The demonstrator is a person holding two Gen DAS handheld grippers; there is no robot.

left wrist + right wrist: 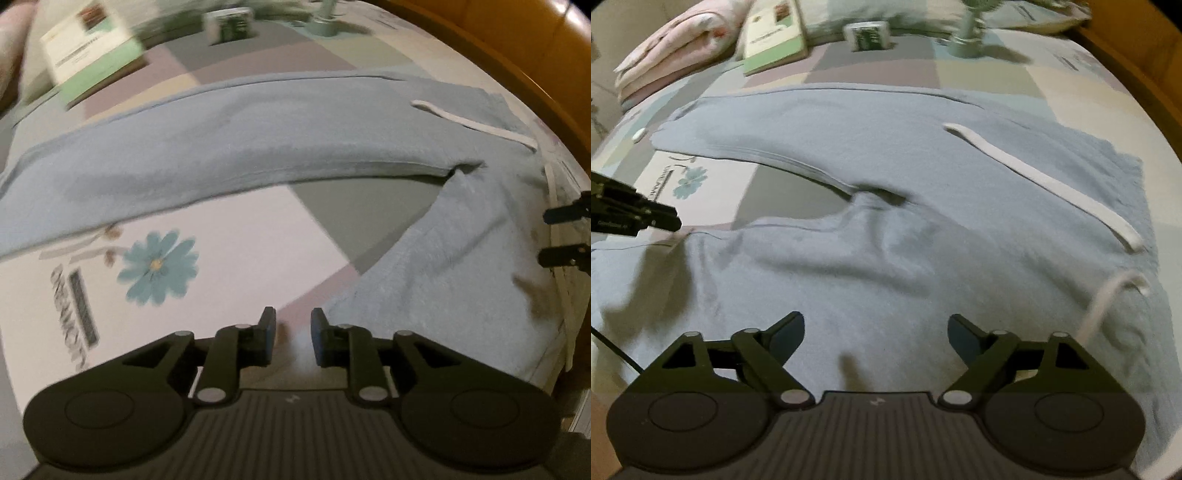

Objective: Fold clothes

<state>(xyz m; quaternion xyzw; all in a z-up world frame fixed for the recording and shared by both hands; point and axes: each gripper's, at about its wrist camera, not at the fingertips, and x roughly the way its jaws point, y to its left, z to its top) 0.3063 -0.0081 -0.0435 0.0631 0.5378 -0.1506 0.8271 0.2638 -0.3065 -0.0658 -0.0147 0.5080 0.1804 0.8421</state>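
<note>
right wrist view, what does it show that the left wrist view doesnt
Only the right wrist view shows the folded pink blanket, a second drawstring near the waistband, and the right gripper wide open and empty over the cloth.

Only the left wrist view shows the left gripper narrowly open with nothing between its fingers, over bare bedspread.

Both show the blue sweatpants spread flat, a white drawstring, the green book and the wooden bed frame.

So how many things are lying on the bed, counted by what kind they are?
Clothes to fold: 1, blue sweatpants
Folded bedding: 1, pink blanket
Books: 1, green-edged book
Small boxes: 1, green-printed box
Little stands: 1, pale green stand
Total: 5
</note>
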